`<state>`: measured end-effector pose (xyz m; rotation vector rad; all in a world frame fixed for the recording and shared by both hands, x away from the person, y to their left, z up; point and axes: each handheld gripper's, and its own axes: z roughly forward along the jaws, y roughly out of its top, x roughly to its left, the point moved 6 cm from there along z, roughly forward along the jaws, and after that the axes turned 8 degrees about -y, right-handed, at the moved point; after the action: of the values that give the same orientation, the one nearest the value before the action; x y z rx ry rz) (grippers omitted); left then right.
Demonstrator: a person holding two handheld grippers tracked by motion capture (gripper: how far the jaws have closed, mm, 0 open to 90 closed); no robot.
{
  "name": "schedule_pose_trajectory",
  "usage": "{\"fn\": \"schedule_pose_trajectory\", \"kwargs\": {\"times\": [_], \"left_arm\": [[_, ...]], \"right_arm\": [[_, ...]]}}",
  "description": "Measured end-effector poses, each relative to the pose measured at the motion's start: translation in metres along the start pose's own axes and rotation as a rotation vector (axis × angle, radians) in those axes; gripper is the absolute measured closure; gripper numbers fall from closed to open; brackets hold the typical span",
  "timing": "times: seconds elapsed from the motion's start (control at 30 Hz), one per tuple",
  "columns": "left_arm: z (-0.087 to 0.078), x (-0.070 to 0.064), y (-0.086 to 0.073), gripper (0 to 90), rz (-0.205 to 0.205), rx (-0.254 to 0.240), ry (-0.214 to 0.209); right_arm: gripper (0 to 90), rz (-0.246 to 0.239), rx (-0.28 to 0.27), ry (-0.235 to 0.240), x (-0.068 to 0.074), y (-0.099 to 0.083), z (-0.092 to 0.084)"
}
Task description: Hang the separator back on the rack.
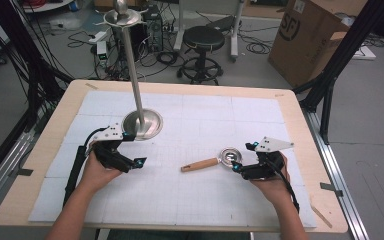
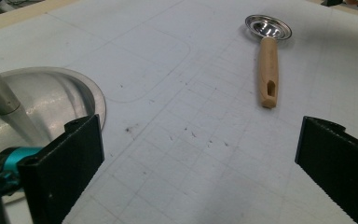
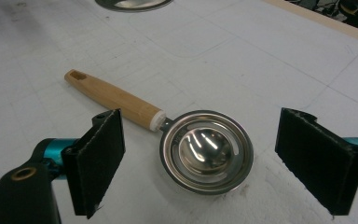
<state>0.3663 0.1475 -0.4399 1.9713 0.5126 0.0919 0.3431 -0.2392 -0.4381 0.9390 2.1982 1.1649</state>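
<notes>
- Strainer lay flat on the table, its steel bowl between the jaws of my right claw and its wooden handle pointing away toward my left side.
- My right claw stood wide open, both pads clear of the rim, so nothing was gripped.
- My left claw was open too and empty, resting just beside the round base of the stand, well apart from the strainer.
- I judged this to be the approach step: the right claw was lined up over the bowl end but had not closed.
- The next move, as I saw it, called for lowering the jaws to the rim or shifting to the handle, then closing squarely; the thin, shallow bowl looked likely to slip or tip if pinched off-centre.
- The stand's pole rose to a top dish, a likely place for hanging the strainer.
</notes>
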Motion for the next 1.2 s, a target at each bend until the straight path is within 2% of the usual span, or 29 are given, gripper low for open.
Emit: {"fn": "schedule_pose_trajectory", "kwargs": {"times": [0.17,0.37,0.47,0.6,0.73,0.93,1.2], "left_arm": [[-0.002,-0.003,0.002,1.7,0.011,-0.007,-0.005],[0.001,-0.004,0.0,1.7,0.022,0.011,-0.008],[0.001,-0.003,0.0,1.7,0.021,0.008,-0.006],[0.001,-0.001,0.0,1.7,0.015,0.008,-0.002],[0.002,-0.001,-0.001,1.7,0.016,0.011,-0.002],[0.002,-0.002,0.0,1.7,0.018,0.013,-0.002],[0.001,-0.001,0.0,1.7,0.017,0.008,0.001]], "right_arm": [[14.2,-0.014,-0.002,0.0,0.001,0.008,0.0],[14.6,-0.064,0.029,0.004,0.004,0.024,0.009],[14.7,-0.103,0.064,0.015,0.008,0.031,0.018],[15.1,-0.178,0.113,0.029,0.016,0.04,0.028],[15.8,-0.22,0.153,0.043,0.021,0.046,0.036],[20.1,-0.295,0.23,0.073,0.029,0.048,0.045],[25.6,-0.372,0.316,0.082,0.034,0.046,0.056]]}}
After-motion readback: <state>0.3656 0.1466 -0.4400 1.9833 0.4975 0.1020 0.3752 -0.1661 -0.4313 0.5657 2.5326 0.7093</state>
